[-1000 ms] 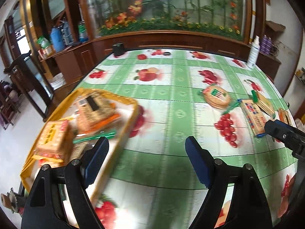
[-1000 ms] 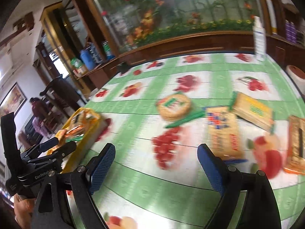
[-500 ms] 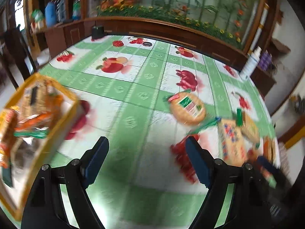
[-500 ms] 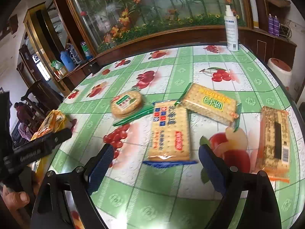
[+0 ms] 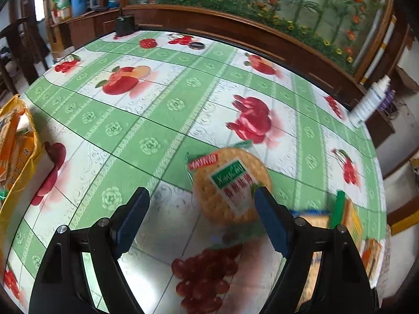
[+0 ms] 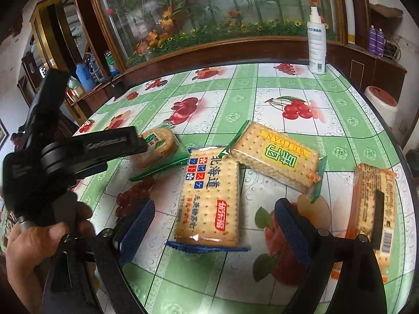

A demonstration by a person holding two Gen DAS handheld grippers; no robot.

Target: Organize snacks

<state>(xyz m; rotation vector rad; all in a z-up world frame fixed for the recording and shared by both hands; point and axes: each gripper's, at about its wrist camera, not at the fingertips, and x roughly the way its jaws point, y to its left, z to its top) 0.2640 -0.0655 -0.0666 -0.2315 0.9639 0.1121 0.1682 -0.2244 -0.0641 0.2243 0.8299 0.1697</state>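
Observation:
My left gripper (image 5: pixel 201 219) is open and empty, low over the table, with a round cracker pack (image 5: pixel 230 183) just ahead, near its right finger. The same pack shows in the right wrist view (image 6: pixel 157 149), partly behind the left gripper's body. My right gripper (image 6: pixel 212 225) is open around the near end of a blue-edged cracker pack (image 6: pixel 209 201) lying flat. A green-edged cracker pack (image 6: pixel 277 159) lies behind it, an orange pack (image 6: pixel 371 209) to the right. The yellow basket (image 5: pixel 18 157) with packs in it sits at the far left.
The table wears a green and white fruit-print cloth (image 5: pixel 167 104). A white spray bottle (image 6: pixel 316 44) stands at the far right corner, a small black object (image 5: pixel 124 24) at the far left edge. A wooden cabinet with a flower mural runs behind. The table edge curves close on the right.
My left gripper has swung right, away from the basket toward the round pack. My right gripper has come closer to the blue-edged pack, which now lies between its fingers.

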